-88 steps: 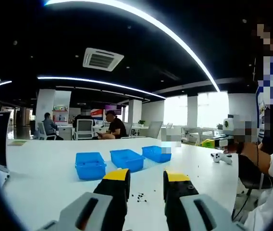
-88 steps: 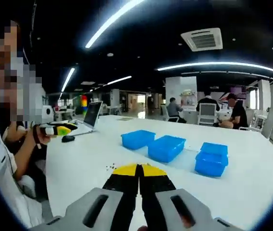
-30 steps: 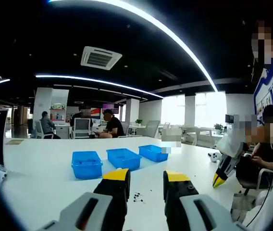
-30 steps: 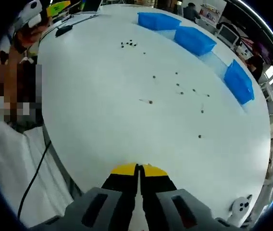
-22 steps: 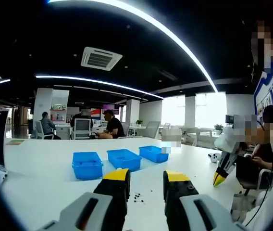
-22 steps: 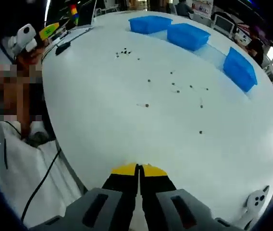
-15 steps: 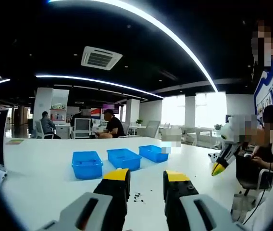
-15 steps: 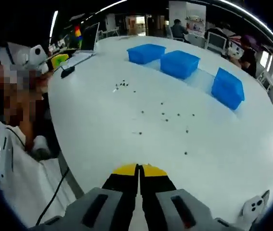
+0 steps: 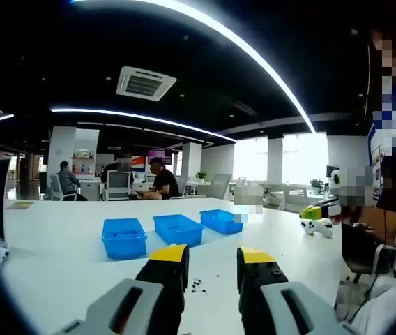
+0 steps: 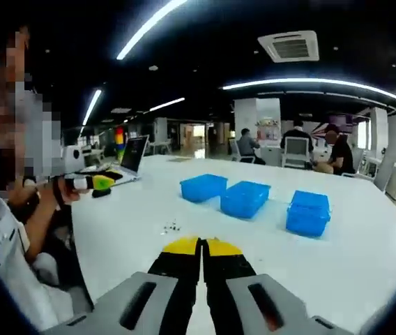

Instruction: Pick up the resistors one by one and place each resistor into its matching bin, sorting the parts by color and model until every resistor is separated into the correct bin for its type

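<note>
Three blue bins stand in a row on the white table (image 9: 58, 258): the left bin (image 9: 123, 238), the middle bin (image 9: 178, 229) and the right bin (image 9: 224, 221). The same bins appear in the right gripper view as the left bin (image 10: 203, 187), the middle bin (image 10: 245, 198) and the right bin (image 10: 307, 212). A cluster of small dark resistors (image 9: 196, 285) lies between my left gripper's jaws; the resistors (image 10: 171, 227) also lie ahead of my right gripper. My left gripper (image 9: 212, 262) is open with nothing held. My right gripper (image 10: 201, 246) is shut, its yellow tips touching.
A laptop (image 10: 135, 158) sits at the table's far left edge, and a white controller (image 9: 319, 227) lies near the right edge. The other gripper (image 10: 90, 183) shows at left in a hand. People sit at desks in the background (image 9: 163, 185).
The right gripper has swung up from looking down at the table to a level view along it. The left gripper has hardly moved; the other gripper in its view rose.
</note>
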{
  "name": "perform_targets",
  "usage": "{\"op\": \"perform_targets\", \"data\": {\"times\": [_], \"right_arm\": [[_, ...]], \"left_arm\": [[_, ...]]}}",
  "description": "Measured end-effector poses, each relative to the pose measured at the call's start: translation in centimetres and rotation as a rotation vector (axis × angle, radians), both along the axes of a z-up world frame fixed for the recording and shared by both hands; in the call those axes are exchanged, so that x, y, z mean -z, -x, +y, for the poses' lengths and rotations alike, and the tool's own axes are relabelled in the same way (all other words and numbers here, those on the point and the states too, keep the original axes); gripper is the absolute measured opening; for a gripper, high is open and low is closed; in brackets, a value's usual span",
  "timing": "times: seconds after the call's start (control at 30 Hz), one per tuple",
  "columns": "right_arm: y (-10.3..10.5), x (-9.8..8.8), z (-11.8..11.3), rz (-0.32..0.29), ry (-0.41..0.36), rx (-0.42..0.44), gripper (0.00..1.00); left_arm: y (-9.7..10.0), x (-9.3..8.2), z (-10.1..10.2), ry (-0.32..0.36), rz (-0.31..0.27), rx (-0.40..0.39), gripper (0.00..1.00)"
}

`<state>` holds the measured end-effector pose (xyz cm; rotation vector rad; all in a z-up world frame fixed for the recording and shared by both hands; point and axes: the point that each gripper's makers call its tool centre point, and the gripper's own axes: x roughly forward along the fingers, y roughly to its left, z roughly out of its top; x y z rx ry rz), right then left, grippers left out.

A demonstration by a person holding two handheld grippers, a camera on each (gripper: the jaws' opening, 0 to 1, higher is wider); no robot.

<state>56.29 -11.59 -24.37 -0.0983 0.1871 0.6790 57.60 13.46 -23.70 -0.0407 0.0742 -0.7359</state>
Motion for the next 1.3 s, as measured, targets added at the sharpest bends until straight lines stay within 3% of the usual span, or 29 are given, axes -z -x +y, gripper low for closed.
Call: {"op": "perform_targets", "data": {"times": [0.07,0.17,0.47,0.83,0.97,1.17,1.3], "right_arm": [[-0.2,-0.2,0.0,-0.026,-0.018,0.008,0.04],[-1.2,-0.2,-0.2,0.002,-0.061,0.020,0.04],[-5.5,-1.2,1.0,0.008,-0.042,0.022,0.04],[-16.5,-2.1,6.1,0.009,-0.027,0.010,0.04],[-20.7,-0.4,7.8,0.004,0.043,0.022,0.04],[-27.0,2.2,9.7,0.058,0.058,0.076,0.04],[-30.3,3.5,9.6,0.083,0.069,0.137,0.04]], "left_arm": [[0.0,0.0,-0.1,-0.001,0.000,-0.001,0.29],[0.0,0.1,-0.2,-0.002,0.003,0.003,0.29],[0.0,0.2,-0.4,-0.003,0.003,0.006,0.29],[0.0,-0.2,0.2,0.000,-0.004,-0.001,0.29],[0.1,-0.5,0.6,0.007,-0.011,-0.008,0.29],[0.0,-0.6,0.9,0.013,-0.011,-0.013,0.29],[0.0,-0.5,0.9,0.012,-0.010,-0.012,0.29]]}}
